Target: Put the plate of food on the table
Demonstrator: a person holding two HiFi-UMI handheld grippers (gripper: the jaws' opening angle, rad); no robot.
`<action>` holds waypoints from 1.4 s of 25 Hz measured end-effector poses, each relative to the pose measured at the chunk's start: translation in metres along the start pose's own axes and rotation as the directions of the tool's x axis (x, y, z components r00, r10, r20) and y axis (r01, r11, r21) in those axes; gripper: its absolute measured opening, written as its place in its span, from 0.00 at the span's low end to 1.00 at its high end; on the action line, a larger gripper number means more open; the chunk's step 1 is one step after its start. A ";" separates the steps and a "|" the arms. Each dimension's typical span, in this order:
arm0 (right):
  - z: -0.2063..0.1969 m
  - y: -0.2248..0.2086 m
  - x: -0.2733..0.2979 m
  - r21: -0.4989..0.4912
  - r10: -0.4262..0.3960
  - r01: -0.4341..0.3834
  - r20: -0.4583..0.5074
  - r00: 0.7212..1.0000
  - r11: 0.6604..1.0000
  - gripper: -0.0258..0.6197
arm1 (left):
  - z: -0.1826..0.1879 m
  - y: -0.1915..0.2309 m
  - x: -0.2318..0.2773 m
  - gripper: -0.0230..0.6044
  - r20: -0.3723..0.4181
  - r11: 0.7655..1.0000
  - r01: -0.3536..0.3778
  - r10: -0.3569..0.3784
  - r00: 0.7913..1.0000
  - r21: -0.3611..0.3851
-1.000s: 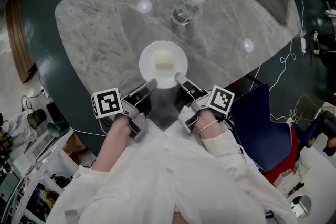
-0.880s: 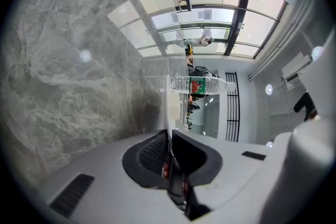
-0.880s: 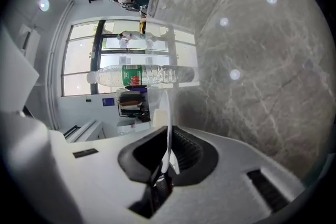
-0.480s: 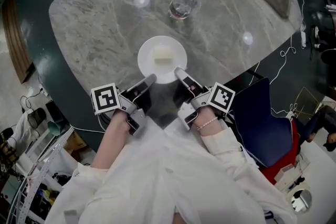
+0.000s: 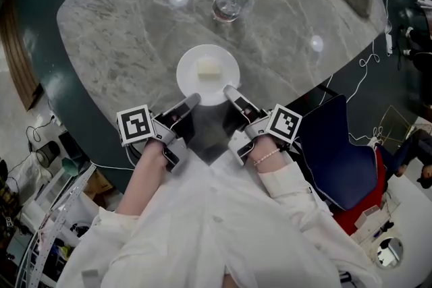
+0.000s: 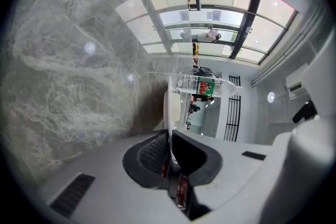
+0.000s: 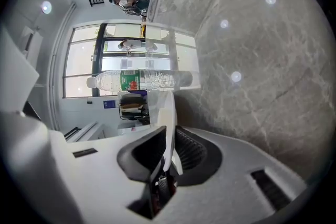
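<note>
The round white plate (image 5: 226, 79) sits level and face up close to the near edge of the grey marble surface (image 5: 128, 30), and the pale rectangular block of food (image 5: 208, 68) on it lies with its long side along that edge. The left gripper (image 5: 192, 102) and right gripper (image 5: 231, 91) each have their fingers pinched on the plate's near rim. A clear plastic bottle with a green cap (image 5: 229, 2) stands farther in, towards the surface's far edge.

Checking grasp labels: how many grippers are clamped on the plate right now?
2. The left gripper pinches the plate at its near-left rim; the right gripper, its near-right rim.
</note>
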State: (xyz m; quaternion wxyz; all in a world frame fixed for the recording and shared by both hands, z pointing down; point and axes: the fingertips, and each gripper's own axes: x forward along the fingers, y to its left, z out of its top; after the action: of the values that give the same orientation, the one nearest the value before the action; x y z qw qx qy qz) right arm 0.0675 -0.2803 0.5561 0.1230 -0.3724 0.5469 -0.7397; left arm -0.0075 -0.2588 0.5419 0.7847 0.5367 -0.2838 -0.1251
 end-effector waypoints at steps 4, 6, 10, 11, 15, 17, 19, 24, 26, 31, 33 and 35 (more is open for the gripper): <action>0.001 -0.004 -0.002 0.002 -0.011 0.011 0.013 1.000 1.000 0.06 | 0.001 0.001 0.004 0.08 0.005 1.000 -0.002 0.002 1.000 0.000; 0.001 -0.005 -0.002 -0.003 -0.016 0.016 0.013 1.000 1.000 0.06 | 0.002 0.003 0.005 0.08 0.004 1.000 -0.007 0.007 1.000 0.002; -0.001 -0.004 -0.004 -0.008 -0.008 0.008 -0.002 1.000 1.000 0.16 | 0.002 0.003 0.006 0.08 0.001 1.000 -0.008 0.008 1.000 0.006; -0.002 -0.004 -0.006 -0.011 -0.009 0.009 -0.008 1.000 1.000 0.16 | 0.001 0.002 0.007 0.08 0.002 1.000 -0.008 0.008 1.000 0.006; -0.011 -0.006 -0.011 -0.023 -0.027 0.026 -0.040 0.999 0.999 0.16 | 0.003 -0.001 0.007 0.08 0.017 1.000 0.002 -0.002 1.000 -0.001; -0.016 -0.010 -0.011 -0.007 -0.048 0.048 -0.049 0.998 0.999 0.16 | 0.006 -0.001 0.008 0.08 0.020 1.000 0.002 -0.002 1.000 0.001; -0.019 -0.015 -0.010 0.027 -0.071 0.072 -0.051 0.996 0.997 0.15 | 0.008 0.001 0.009 0.08 0.019 1.000 -0.004 0.003 1.000 0.008; -0.022 -0.012 -0.004 0.045 -0.054 0.058 -0.078 0.996 0.997 0.07 | 0.011 0.004 0.008 0.08 0.015 1.000 -0.015 0.015 1.000 0.005; -0.021 -0.011 -0.002 0.032 -0.056 0.059 -0.080 0.995 0.998 0.06 | 0.012 0.006 0.008 0.08 0.012 1.000 -0.027 0.027 1.000 0.000; -0.019 -0.013 0.000 0.044 -0.055 0.058 -0.061 0.997 0.997 0.06 | 0.012 0.010 0.011 0.08 -0.001 0.998 -0.058 0.058 0.998 0.003; -0.017 -0.012 0.001 0.036 -0.048 0.050 -0.045 0.998 0.998 0.06 | 0.012 0.008 0.012 0.08 -0.001 0.999 -0.051 0.051 0.999 0.003; -0.011 -0.011 0.001 0.025 -0.044 0.045 -0.025 0.999 0.999 0.06 | 0.012 0.003 0.016 0.08 -0.008 0.999 -0.036 0.036 0.999 0.015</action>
State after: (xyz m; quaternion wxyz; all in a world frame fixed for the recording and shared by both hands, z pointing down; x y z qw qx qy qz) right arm 0.0620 -0.2688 0.5647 0.1045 -0.3739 0.5304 -0.7537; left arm -0.0021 -0.2746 0.5531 0.7839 0.5380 -0.2911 -0.1063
